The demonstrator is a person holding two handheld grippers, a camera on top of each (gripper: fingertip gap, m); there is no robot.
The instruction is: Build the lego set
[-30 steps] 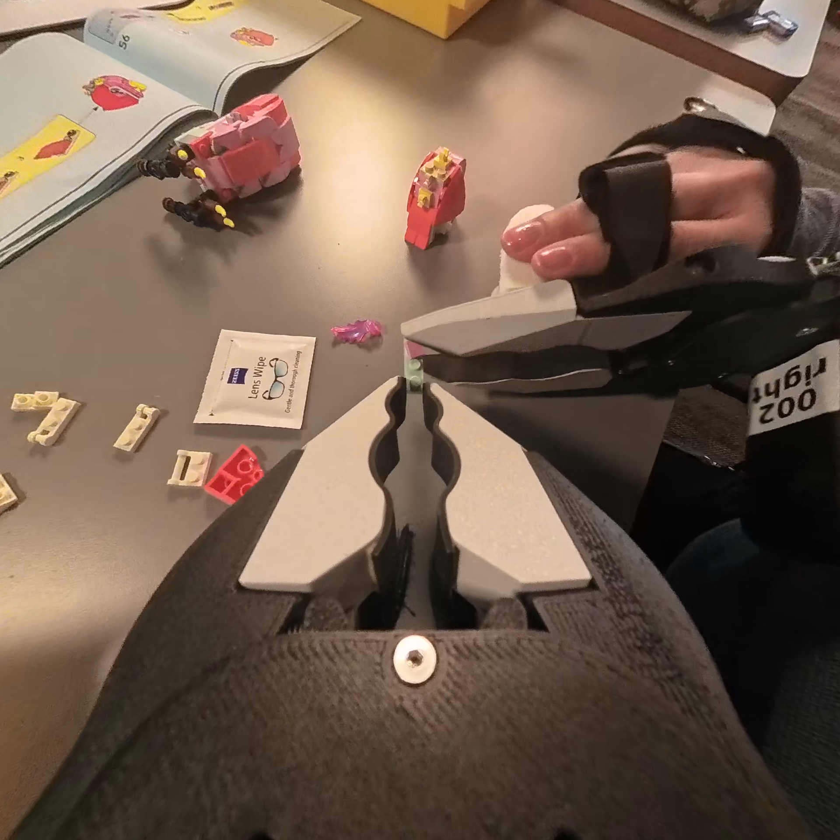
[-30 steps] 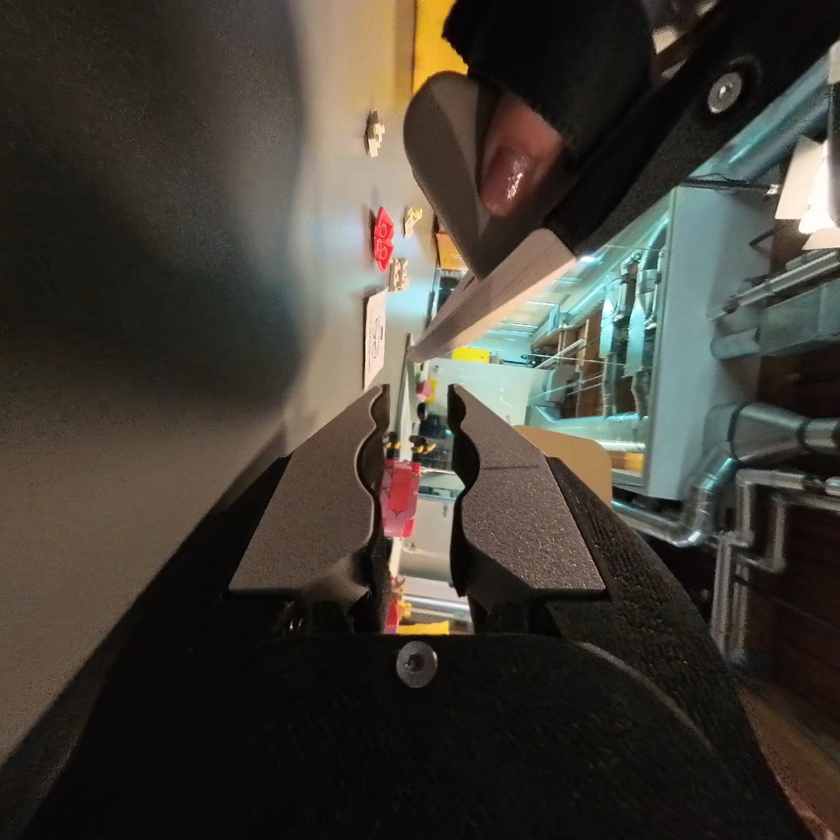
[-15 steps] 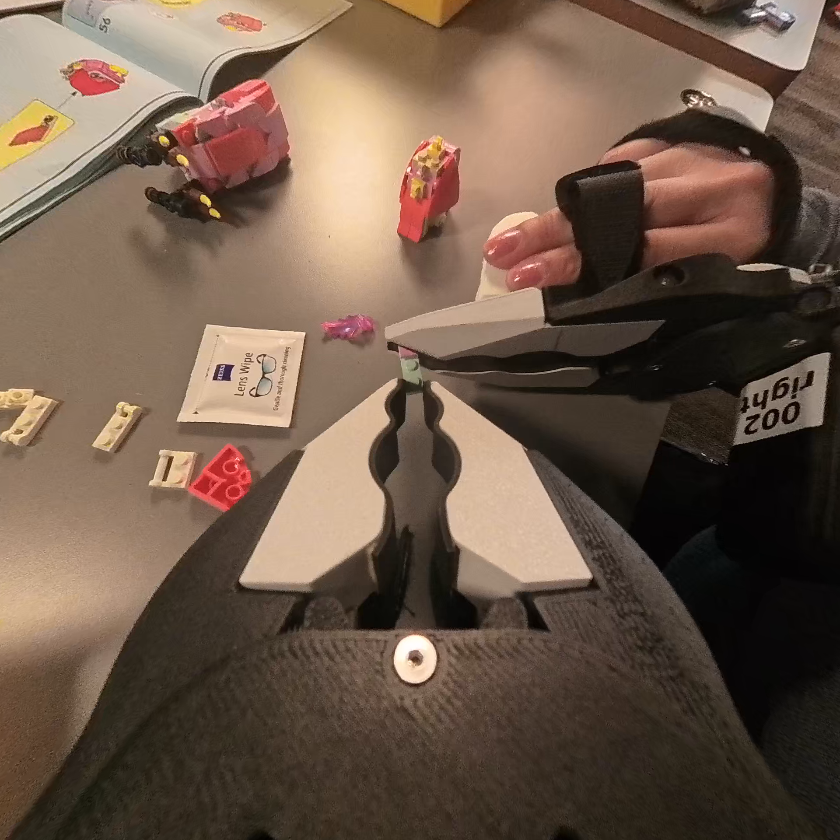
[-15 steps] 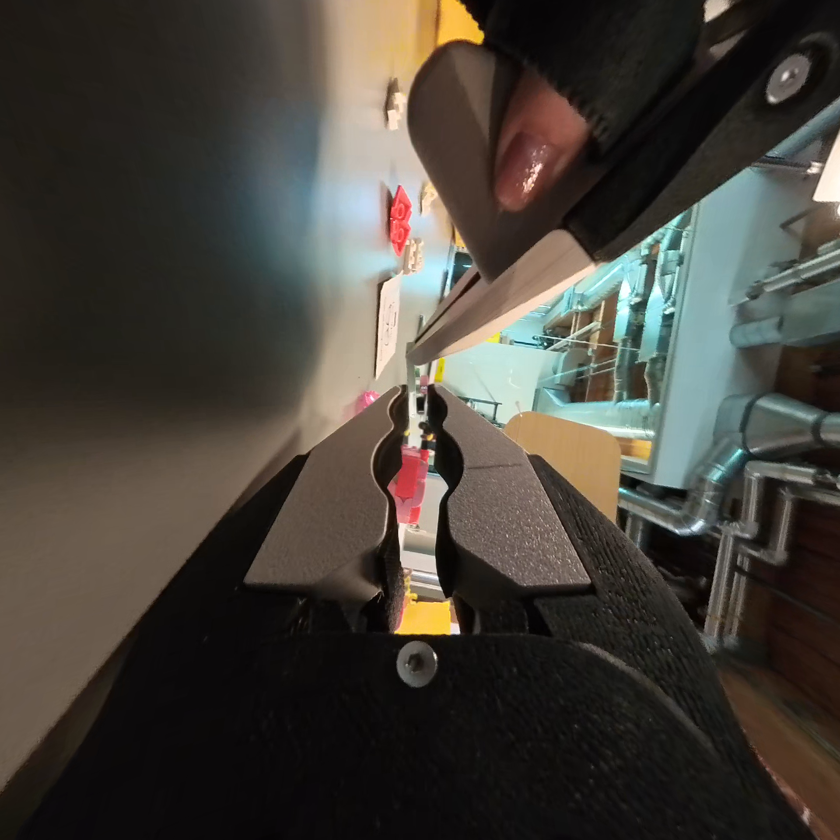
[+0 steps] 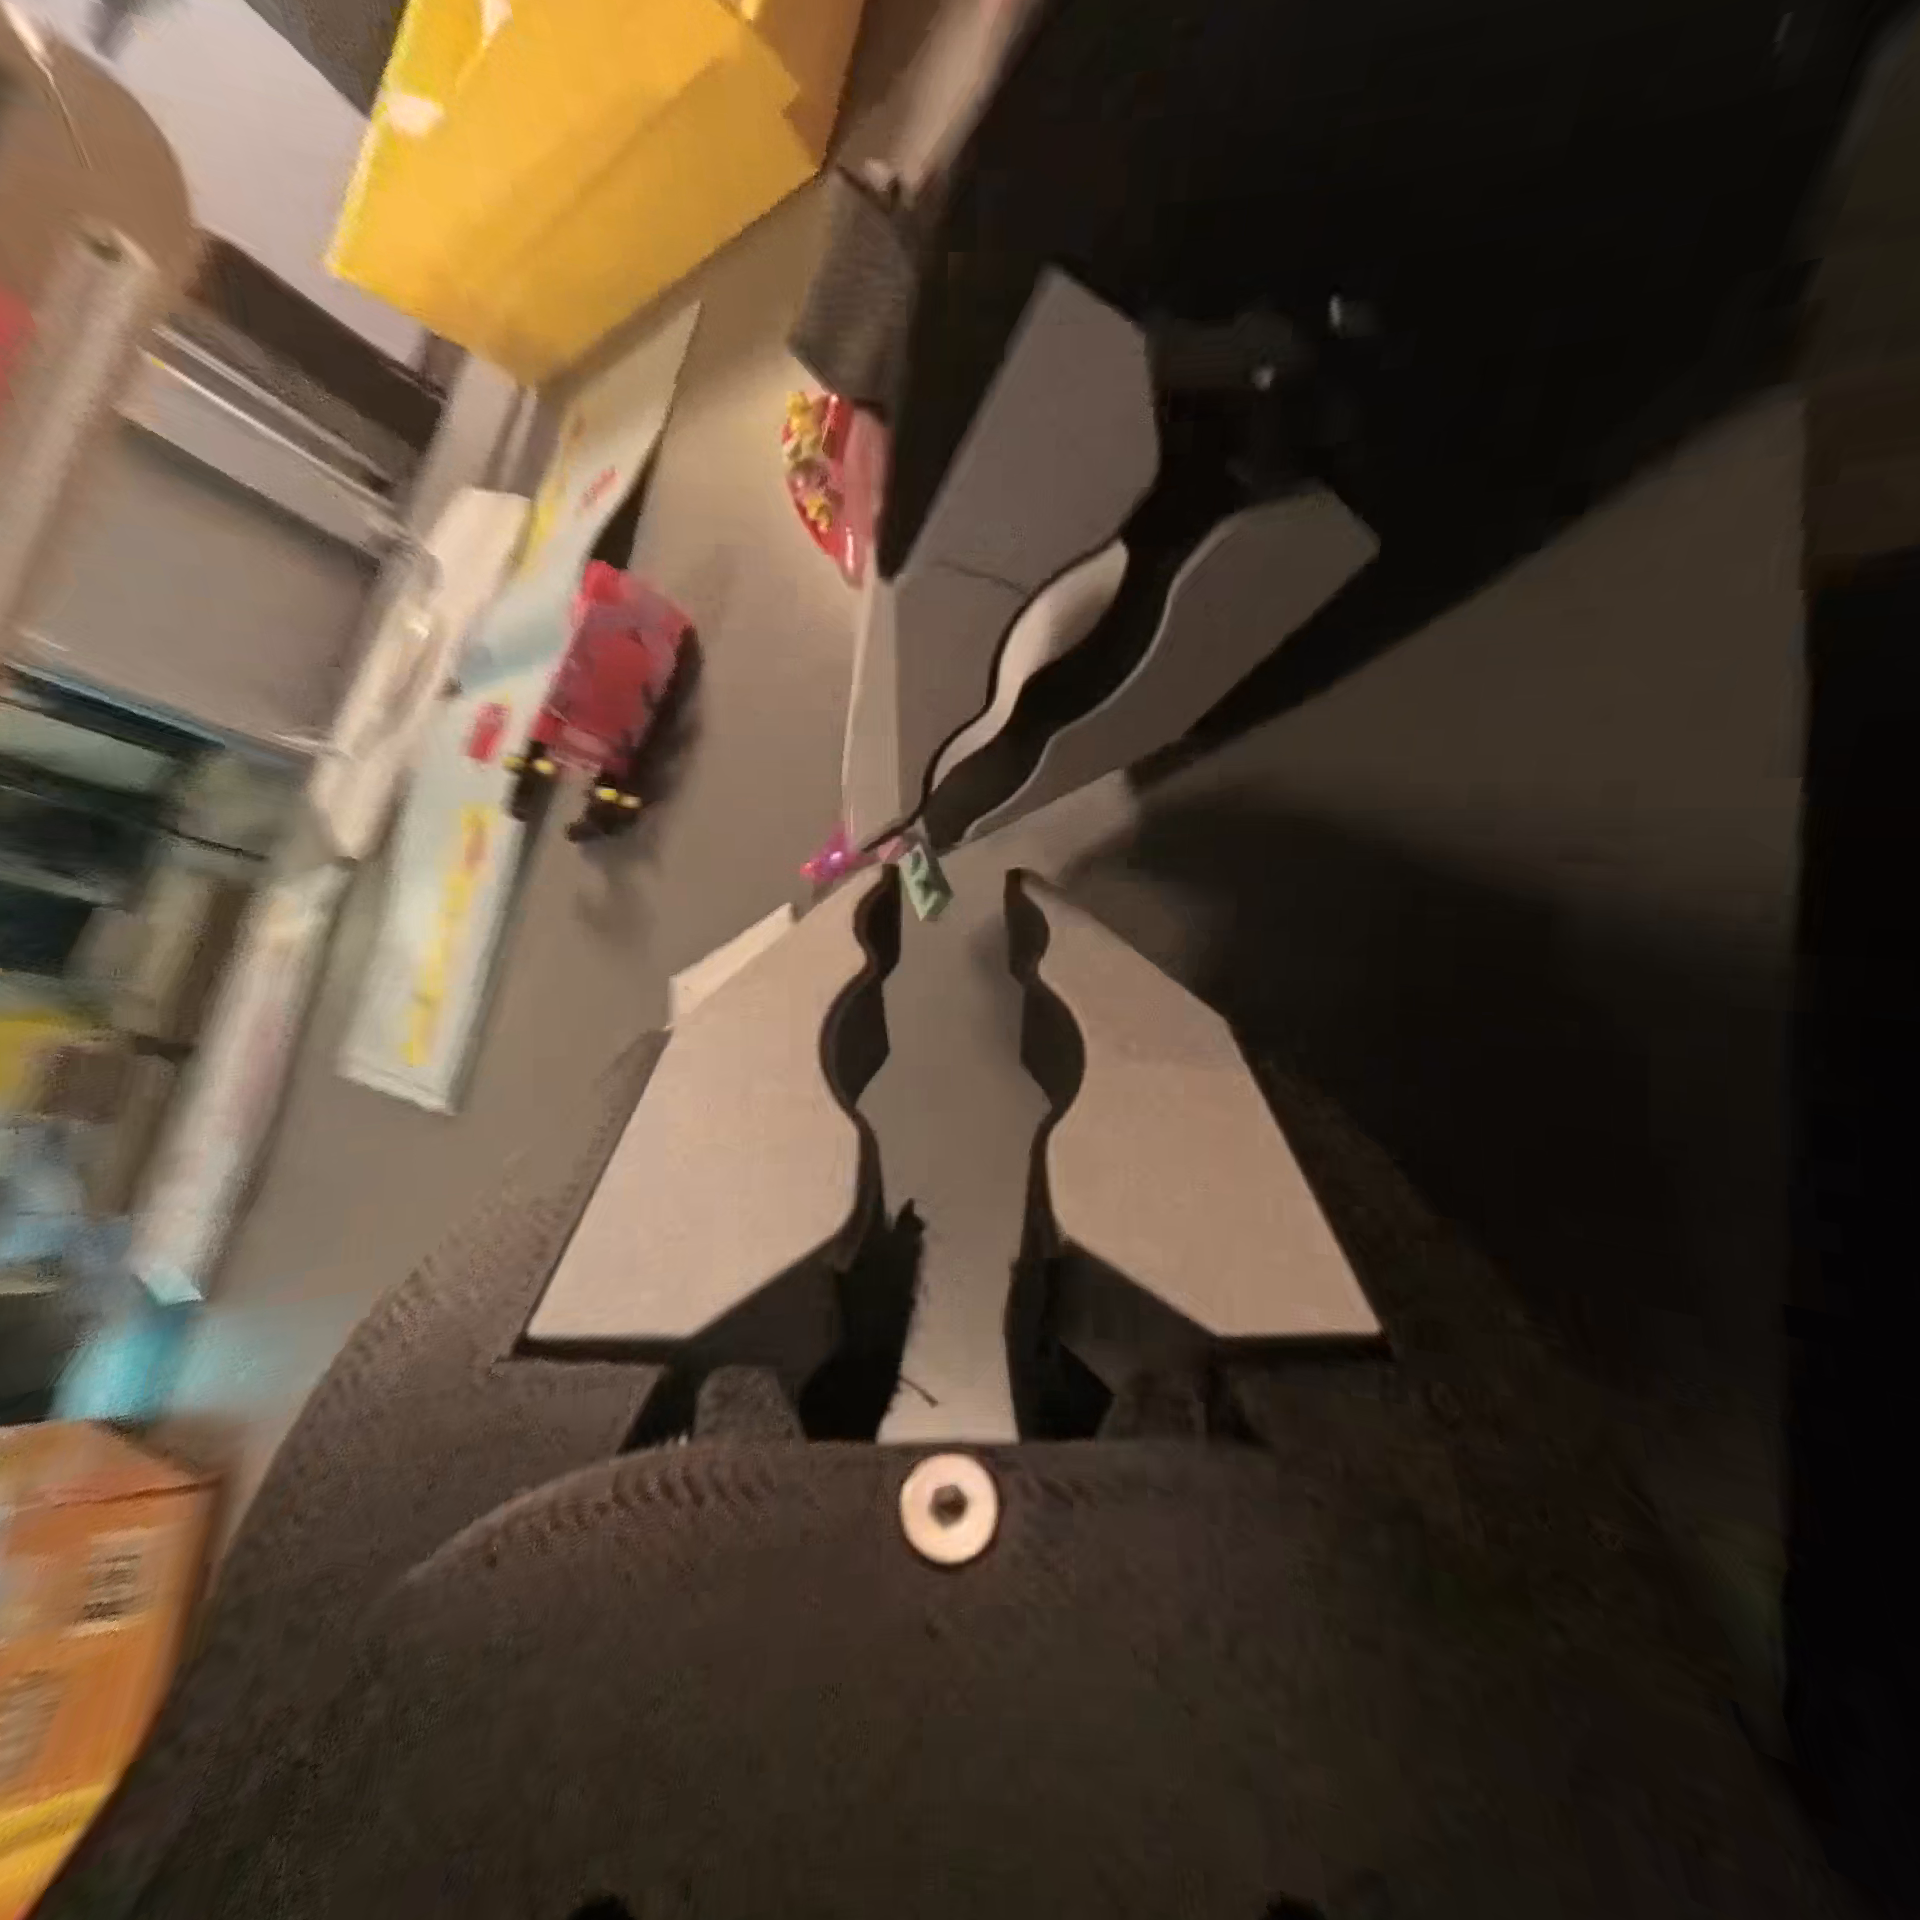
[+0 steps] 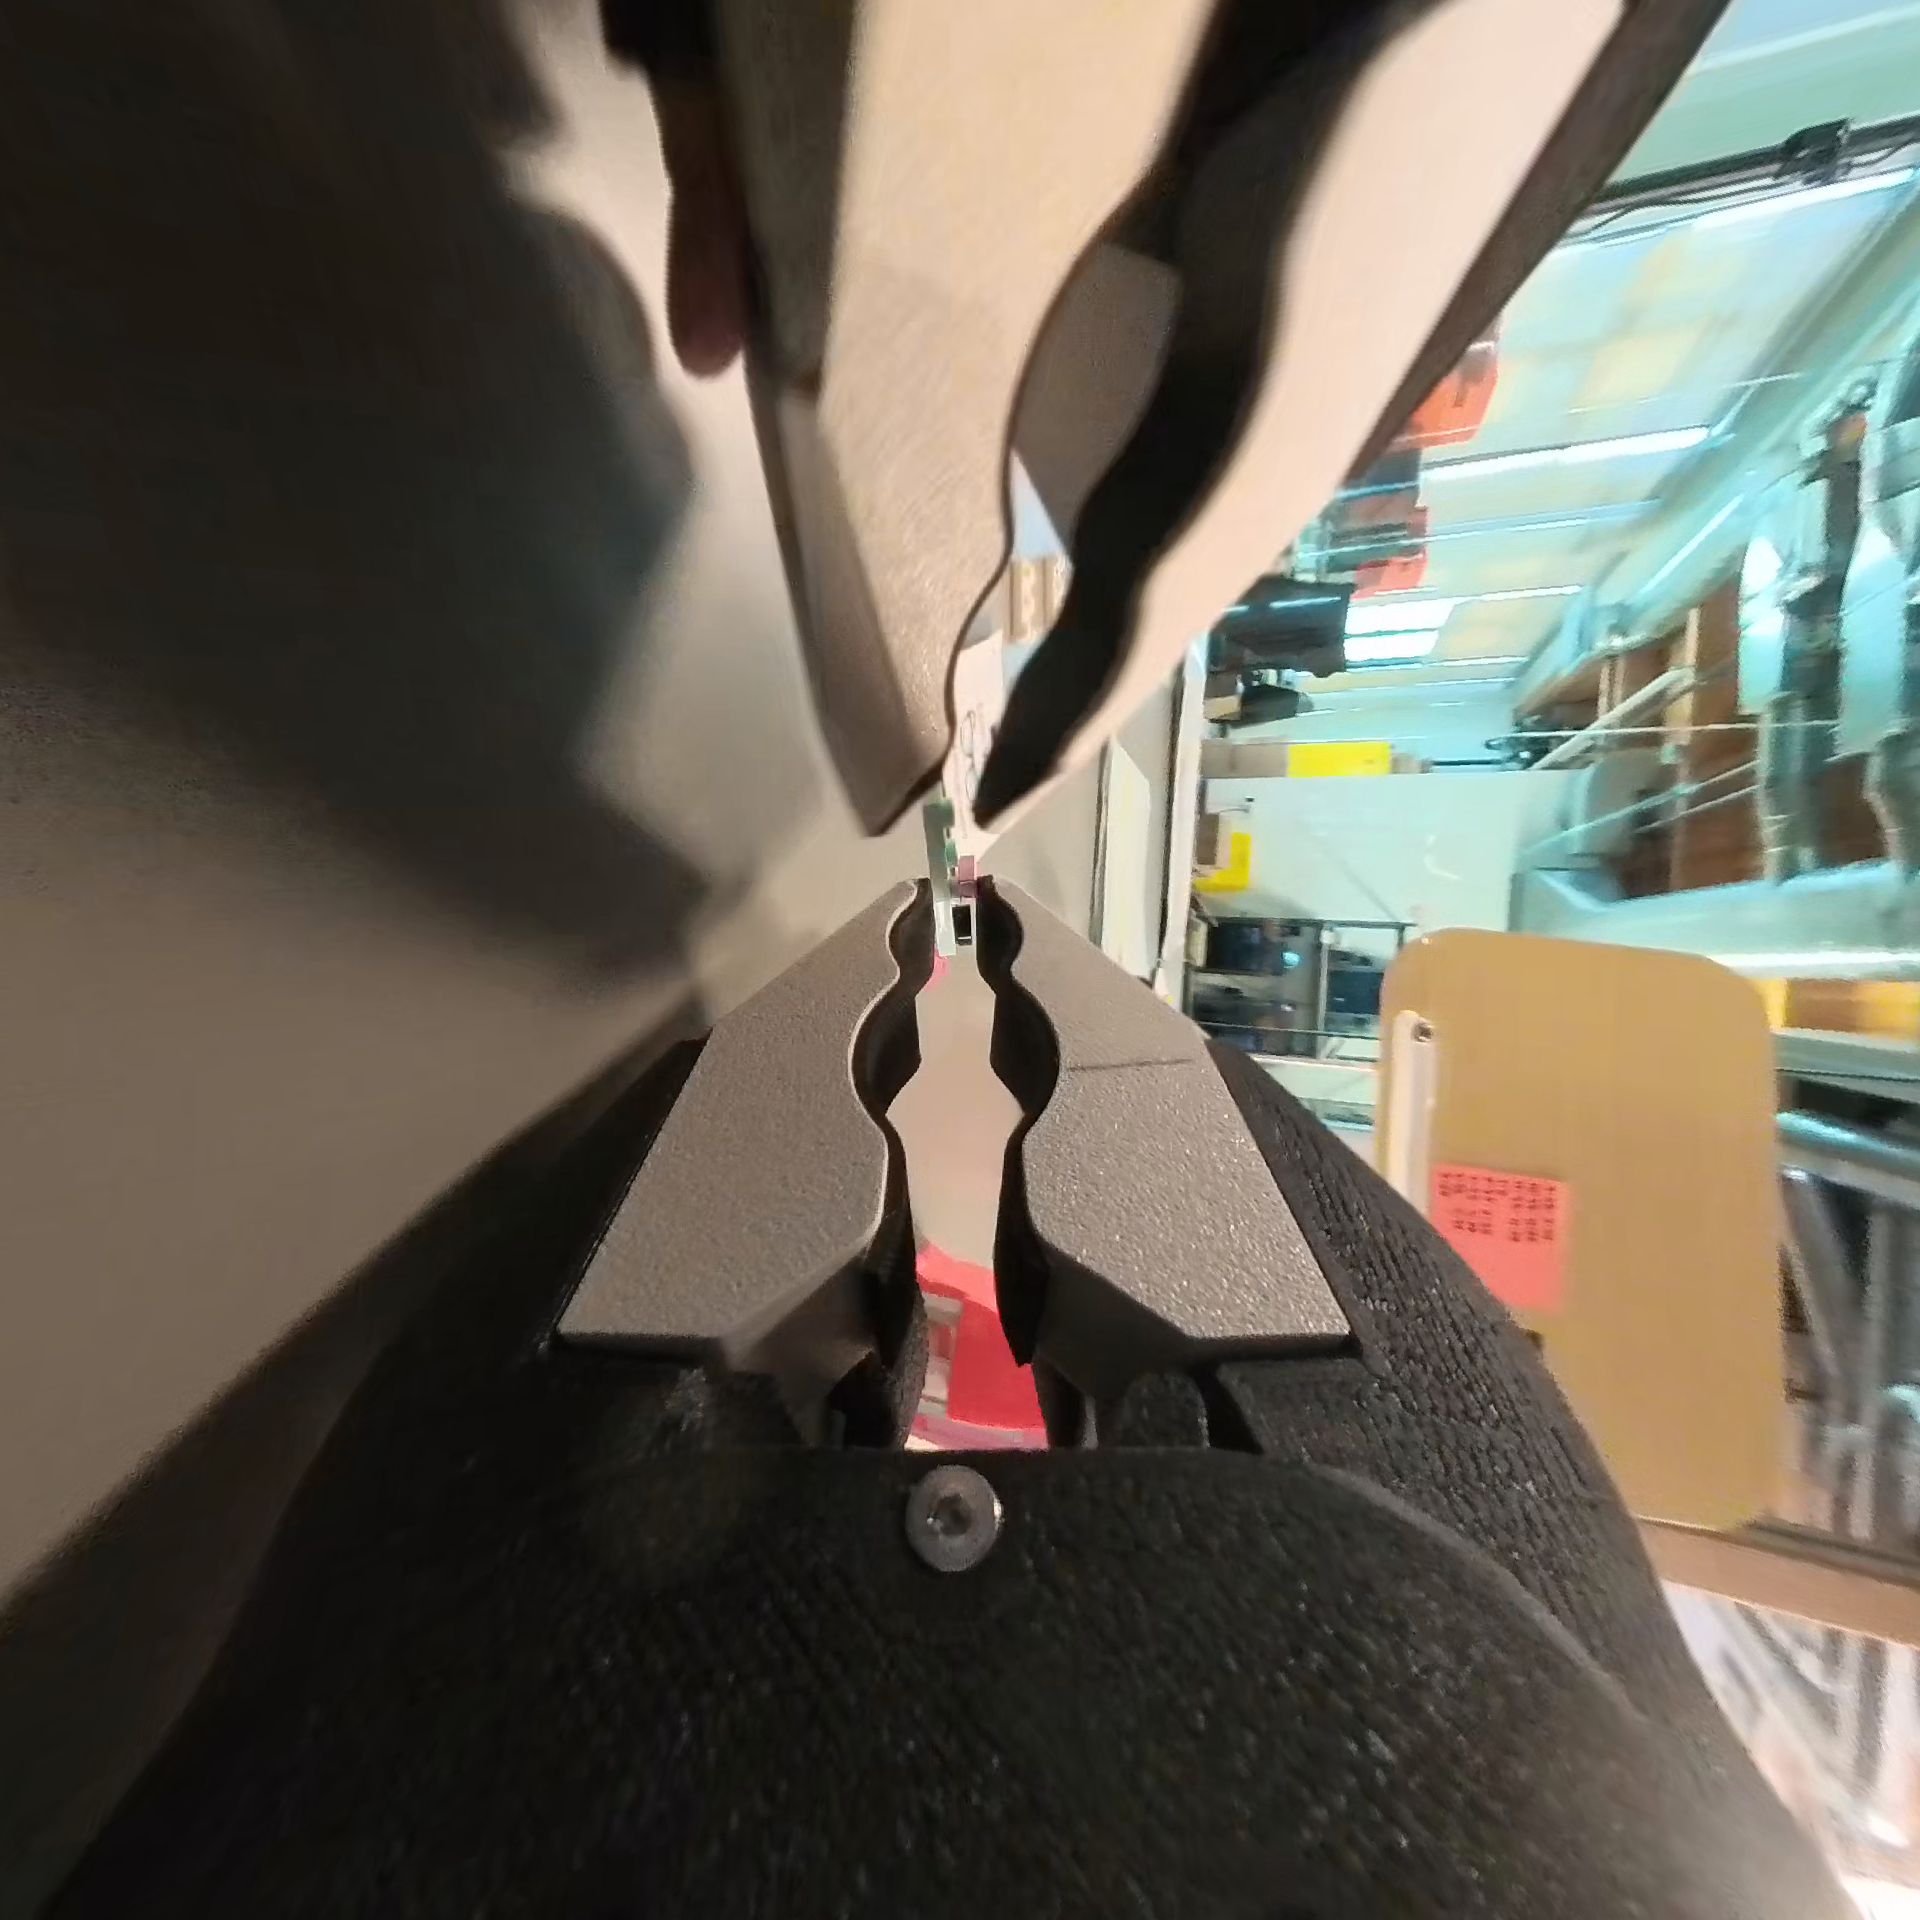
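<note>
1. The right gripper (image 6: pixel 954 883) has two grey, grainy-surfaced fingers with wavy inner edges, set in a black woven-textured body. Its tips are pressed together on a small stack of toy brick plates.
2. That stack is a thin pale green plate (image 6: pixel 943 894) with round studs and a small pink piece (image 6: pixel 967 871) on its studded side. It stands on edge between the tips, and its far end pokes out toward the other tool.
3. The left gripper (image 5: pixel 948 883) has the same matte grey scalloped fingers, and they stand apart with a clear gap. The green plate (image 5: pixel 925 881) lies between them, close by the left finger (image 5: pixel 878 902); the far finger is clear of it.
4. The two tools meet tip to tip above a smooth grey table (image 5: pixel 727 582).
5. Just past the tips lies a translucent magenta piece (image 5: pixel 831 857).
6. Farther off, blurred, are a blocky red-and-pink brick model (image 5: pixel 623 665) with dark, yellow-tipped feet, a smaller red model with yellow bits (image 5: pixel 826 468), an open glossy booklet (image 5: pixel 457 914) and a yellow box (image 5: pixel 582 177).
</note>
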